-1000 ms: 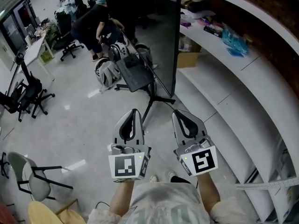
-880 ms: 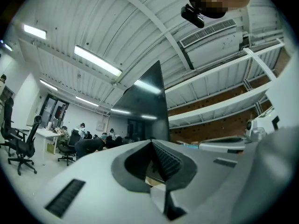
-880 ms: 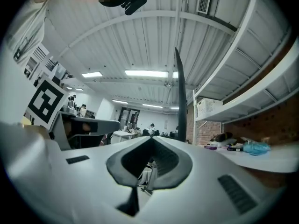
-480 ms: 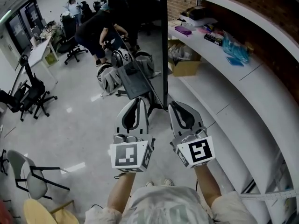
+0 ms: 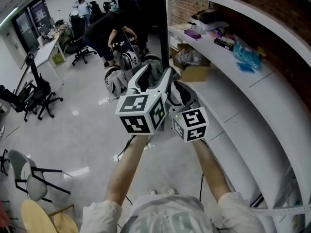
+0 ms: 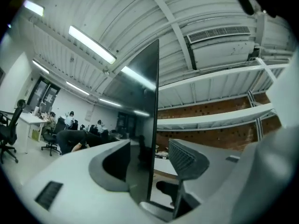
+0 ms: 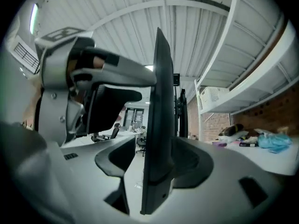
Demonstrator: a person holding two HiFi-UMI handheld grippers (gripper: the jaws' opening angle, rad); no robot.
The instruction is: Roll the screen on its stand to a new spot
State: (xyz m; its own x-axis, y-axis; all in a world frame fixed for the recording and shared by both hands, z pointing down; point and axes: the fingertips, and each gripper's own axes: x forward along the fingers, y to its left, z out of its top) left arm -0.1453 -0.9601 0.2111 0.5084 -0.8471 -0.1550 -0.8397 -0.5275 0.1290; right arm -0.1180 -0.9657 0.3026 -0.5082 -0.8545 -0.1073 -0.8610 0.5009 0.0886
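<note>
The tall dark screen (image 5: 162, 28) stands edge-on just ahead of me, its stand hidden behind my raised grippers. My left gripper (image 5: 155, 74) is at the screen's near edge. In the left gripper view the screen's edge (image 6: 152, 125) runs up between the left gripper's (image 6: 150, 146) jaws, which have just been opening, with a gap to the right pad (image 6: 180, 155). My right gripper (image 5: 183, 92) is just below and to the right. Its jaws (image 7: 156, 143) have also just been opening and straddle the screen's thick edge (image 7: 158, 115), with a gap on the left side.
A curved white counter (image 5: 233, 76) with loose items runs along the right, a cardboard box (image 5: 192, 72) under it. People (image 5: 104, 33) bend over gear on the floor behind the screen. Office chairs (image 5: 34, 93) and a grey chair (image 5: 29, 183) stand on the left.
Both grippers rose and went forward to the screen's edge. Their jaws, shut in the earlier frames, now stand apart around that edge. The screen looks closer.
</note>
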